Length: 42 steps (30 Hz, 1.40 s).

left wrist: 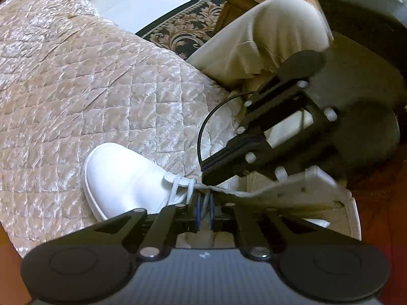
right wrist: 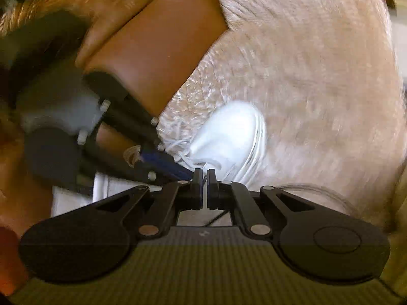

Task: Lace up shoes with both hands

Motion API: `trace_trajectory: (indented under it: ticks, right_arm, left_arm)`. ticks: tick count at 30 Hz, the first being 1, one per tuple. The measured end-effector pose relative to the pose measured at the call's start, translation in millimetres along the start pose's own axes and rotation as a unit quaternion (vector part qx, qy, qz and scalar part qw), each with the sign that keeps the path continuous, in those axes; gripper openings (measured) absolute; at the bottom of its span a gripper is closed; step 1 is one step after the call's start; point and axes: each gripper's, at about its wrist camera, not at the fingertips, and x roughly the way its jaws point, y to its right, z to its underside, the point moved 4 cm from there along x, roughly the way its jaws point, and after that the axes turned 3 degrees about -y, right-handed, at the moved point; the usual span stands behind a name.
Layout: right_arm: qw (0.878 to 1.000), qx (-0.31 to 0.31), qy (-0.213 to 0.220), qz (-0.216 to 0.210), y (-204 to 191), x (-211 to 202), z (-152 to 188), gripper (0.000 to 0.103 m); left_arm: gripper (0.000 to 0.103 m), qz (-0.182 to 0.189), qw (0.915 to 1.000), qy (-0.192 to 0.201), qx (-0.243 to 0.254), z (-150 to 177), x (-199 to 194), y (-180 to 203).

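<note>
1. Left gripper (left wrist: pixel 204 212): fingers drawn close together just behind the lacing of the shoe, with pale lace strands lying between the blue pads (left wrist: pixel 197 212); whether they are pinched tight cannot be told.
2. Right gripper (right wrist: pixel 204 178): fingers nearly together, a thin gap left between them; in the left wrist view its tip (left wrist: pixel 207 171) meets a taut strand of lace (left wrist: pixel 221 189) beside the shoe's first eyelets, so it appears clamped on that strand.
3. Shoe (left wrist: pixel 124 175): white, toe pointing away from both tools, lying on the quilted cover (left wrist: pixel 76 89); only the front eyelets appear threaded, so lacing is judged to be at an early stage.
4. Lace: thin, soft and light. It will go limp and slide unless held under tension, and is best taken near its free end, where the stiff tip can be steered through an eyelet.
5. Shoe body: light, with a smooth upper, and likely to shift on the soft cover when the lace is pulled; one tool should steady it at the eyelet row.
6. Surroundings, beyond the shoe: the person's knee in beige trousers (left wrist: pixel 274 38), a patterned rug (left wrist: pixel 188 28), and a black cable (left wrist: pixel 203 132) looping beside the right gripper.
</note>
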Motion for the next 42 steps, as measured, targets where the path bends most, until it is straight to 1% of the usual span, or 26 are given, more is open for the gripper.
trace_trajectory:
  ticks: [2,3,4,5,6,8,10,11,12,13,16,18,21,23,26,28,31,33,34,35,36,37,39,40,41,42]
  right_arm:
    - [0.996,-0.075,0.013,0.047,-14.9,0.2,6.2,0.006]
    - [0.991,-0.101,0.023,0.082,-17.1,-1.3,7.0,0.001]
    - [0.985,-0.124,0.033,0.115,-18.2,-3.1,7.6,0.001]
    - [0.981,-0.131,0.040,0.138,-11.7,-6.0,7.6,0.001]
    - [0.977,-0.133,0.048,0.157,-4.8,-9.3,7.4,0.001]
    - [0.989,-0.072,0.057,0.120,10.3,-21.0,2.6,0.001]
    - [0.996,-0.008,0.069,0.047,17.7,-29.6,-2.4,0.002]
    - [0.996,0.054,0.071,-0.012,25.6,-33.2,-4.8,0.003]
    - [0.987,0.126,0.051,-0.079,35.0,-27.7,-3.2,0.006]
    - [0.977,0.175,0.024,-0.118,43.2,-17.6,0.7,0.009]
    - [0.953,0.261,-0.017,-0.151,63.1,6.5,17.9,0.016]
    - [0.933,0.313,-0.025,-0.177,74.2,14.4,28.1,0.017]
    - [0.914,0.347,-0.010,-0.209,81.4,19.1,30.7,0.018]
    - [0.902,0.362,-0.004,-0.233,83.3,23.5,31.0,0.023]
    - [0.903,0.357,-0.014,-0.238,76.2,30.2,27.5,0.025]
    - [0.912,0.342,-0.015,-0.226,71.3,33.3,22.6,0.025]
    - [0.928,0.311,-0.016,-0.204,63.8,33.1,16.1,0.006]
    - [0.939,0.287,-0.015,-0.189,57.6,29.3,13.2,0.006]
    - [0.948,0.267,-0.012,-0.173,54.2,24.5,10.9,0.006]
    - [0.963,0.228,-0.006,-0.145,47.8,18.8,6.8,0.006]
    - [0.984,0.154,0.005,-0.093,35.7,10.1,0.6,0.006]
    - [0.997,0.063,0.019,-0.030,19.3,1.6,-3.4,0.005]
    - [0.999,-0.027,0.027,0.024,-0.7,-5.1,-3.2,0.005]
    - [0.996,-0.064,0.036,0.059,-5.7,-7.6,-1.8,0.004]
    - [0.986,-0.112,0.052,0.109,-9.6,-10.9,0.0,0.004]
    - [0.982,-0.122,0.062,0.134,-6.3,-14.4,-0.7,0.004]
  left_arm:
    - [0.012,-0.004,1.0000,-0.006,-0.007,0.9,-2.1,-1.7]
    - [0.013,-0.009,0.9999,-0.010,-0.007,2.9,-4.4,-2.9]
    - [0.018,-0.014,0.9998,-0.013,-0.007,5.4,-7.2,-4.5]
    - [0.024,-0.020,0.9997,-0.016,-0.006,7.8,-10.0,-6.1]
    - [0.024,-0.025,0.9995,-0.018,-0.004,11.1,-12.9,-7.5]
    - [0.028,-0.020,0.9997,-0.014,0.002,16.0,-17.5,-8.8]
    - [0.028,-0.013,0.9999,-0.010,-0.004,15.8,-16.0,-8.4]
    - [0.028,-0.013,0.9999,-0.008,-0.003,14.7,-14.5,-6.5]
    - [0.028,-0.013,0.9999,-0.006,0.000,13.3,-12.9,-3.8]
    - [0.027,-0.014,0.9999,-0.004,0.002,11.8,-11.4,-1.1]
    - [0.025,-0.011,0.9999,-0.004,0.001,11.8,-6.8,1.8]
    - [0.025,-0.011,0.9999,-0.003,-0.002,13.9,-5.2,1.5]
    - [0.025,-0.010,0.9999,0.000,-0.009,15.6,-5.8,0.4]
    - [0.025,-0.011,0.9999,0.002,-0.011,15.8,-6.0,1.0]
    - [0.025,-0.013,0.9999,0.001,-0.011,15.6,-5.5,1.8]
    - [0.025,-0.016,0.9998,0.000,-0.010,15.8,-5.6,1.6]
    - [0.027,-0.016,0.9998,-0.001,-0.013,17.1,-6.1,0.5]
    - [0.030,-0.012,0.9997,0.001,-0.019,17.3,-7.4,-0.3]
    - [0.036,-0.007,0.9997,0.003,-0.022,17.3,-8.6,-0.7]
    - [0.042,-0.002,0.9997,0.004,-0.024,17.7,-10.3,-0.7]
    - [0.042,-0.001,0.9997,0.002,-0.024,18.7,-11.8,-0.3]
    - [0.043,0.000,0.9998,-0.001,-0.022,20.7,-14.1,-0.1]
    - [0.051,0.003,0.9998,-0.002,-0.017,26.0,-21.5,-0.3]
    - [0.059,0.004,0.9998,0.001,-0.018,29.5,-27.7,-1.6]
    - [0.062,0.009,0.9997,0.006,-0.022,33.4,-35.2,-3.9]
    - [0.062,0.015,0.9995,0.011,-0.027,37.5,-43.2,-6.7]
